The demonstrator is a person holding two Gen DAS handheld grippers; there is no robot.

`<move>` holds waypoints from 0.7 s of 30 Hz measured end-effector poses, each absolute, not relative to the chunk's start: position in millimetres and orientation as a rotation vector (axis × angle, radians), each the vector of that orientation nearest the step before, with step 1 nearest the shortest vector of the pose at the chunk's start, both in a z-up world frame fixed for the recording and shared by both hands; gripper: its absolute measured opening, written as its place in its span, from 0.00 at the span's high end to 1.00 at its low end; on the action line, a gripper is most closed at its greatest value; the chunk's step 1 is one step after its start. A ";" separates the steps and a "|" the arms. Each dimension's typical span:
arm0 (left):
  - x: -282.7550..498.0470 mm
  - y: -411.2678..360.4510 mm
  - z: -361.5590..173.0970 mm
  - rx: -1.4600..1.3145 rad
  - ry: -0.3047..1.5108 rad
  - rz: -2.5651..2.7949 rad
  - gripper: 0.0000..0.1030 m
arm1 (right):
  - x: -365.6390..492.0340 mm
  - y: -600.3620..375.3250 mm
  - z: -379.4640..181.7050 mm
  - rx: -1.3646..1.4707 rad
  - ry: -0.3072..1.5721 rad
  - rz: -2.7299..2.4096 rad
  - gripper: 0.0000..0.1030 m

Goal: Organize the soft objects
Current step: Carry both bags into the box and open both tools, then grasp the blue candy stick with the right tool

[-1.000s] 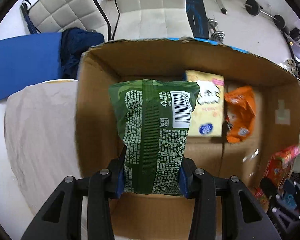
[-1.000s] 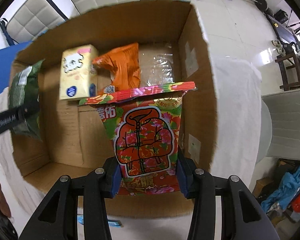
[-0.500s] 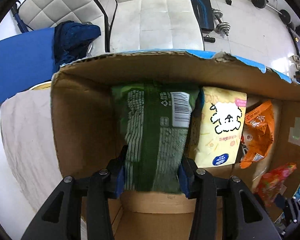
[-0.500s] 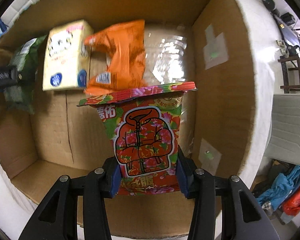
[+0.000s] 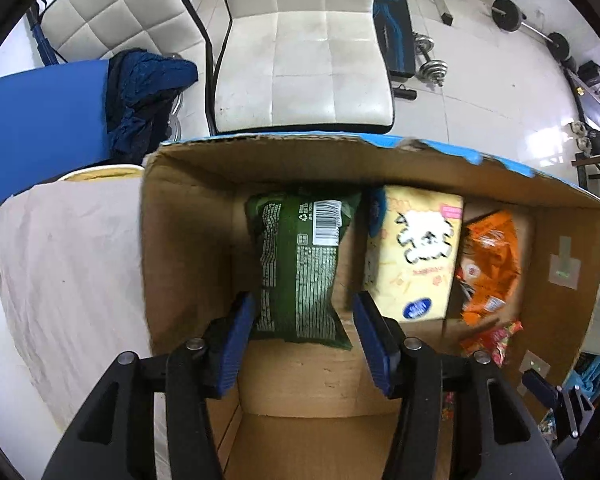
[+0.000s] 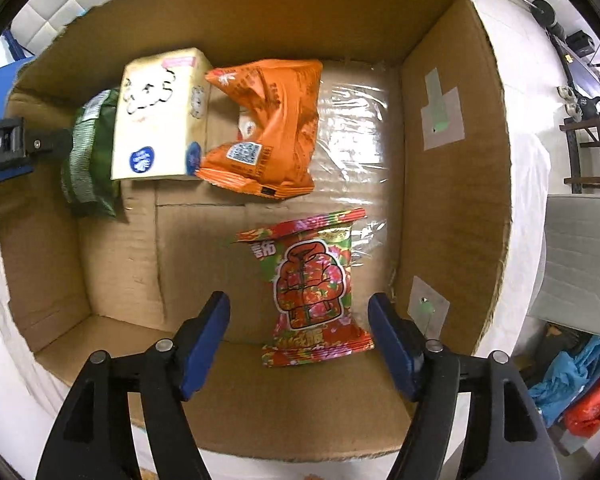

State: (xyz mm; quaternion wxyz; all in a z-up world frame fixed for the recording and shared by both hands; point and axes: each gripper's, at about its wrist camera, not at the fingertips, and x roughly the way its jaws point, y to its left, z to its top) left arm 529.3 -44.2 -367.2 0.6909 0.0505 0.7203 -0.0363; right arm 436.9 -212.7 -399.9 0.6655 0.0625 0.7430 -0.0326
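Four packets (image 6: 256, 124) – one box (image 6: 452, 200)

A cloth-covered counter (image 5: 68, 248) carried the cardboard box (image 6: 452, 184), whose floor held four snack packs lying flat.

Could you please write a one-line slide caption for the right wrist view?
Open right claw above a red floral snack packet lying in the cardboard box with orange, yellow and green packs.

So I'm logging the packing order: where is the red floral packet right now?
The red floral packet lies on the cardboard box floor near its right wall, in front of the orange bag, between the open right gripper's fingers.
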 end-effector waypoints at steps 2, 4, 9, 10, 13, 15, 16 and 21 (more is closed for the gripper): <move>524.6 -43.4 -357.8 0.109 1.591 -0.092 0.52 | 431.7 -213.4 -395.8 0.151 1.668 -0.072 0.23; 519.1 -40.7 -347.8 0.099 1.573 -0.104 0.52 | 429.7 -215.9 -392.5 0.174 1.652 -0.065 0.06; 499.0 -29.4 -322.8 0.082 1.523 -0.114 0.52 | 410.3 -206.2 -376.7 0.179 1.621 -0.047 0.06; 492.3 -26.7 -315.8 0.079 1.507 -0.113 0.51 | 407.0 -205.8 -373.6 0.178 1.614 -0.046 0.06; 477.0 -19.7 -301.4 0.052 1.463 -0.121 0.20 | 400.7 -201.0 -366.8 0.180 1.593 -0.050 0.06; 463.9 -14.2 -289.8 0.028 1.424 -0.122 0.10 | 392.6 -202.1 -358.4 0.183 1.572 -0.055 0.06; 456.9 -12.0 -283.9 0.031 1.408 -0.116 0.09 | 389.3 -201.4 -354.5 0.179 1.563 -0.057 0.06; 426.5 -3.2 -263.8 0.029 1.349 -0.105 0.08 | 366.3 -201.2 -322.6 0.180 1.493 -0.062 0.06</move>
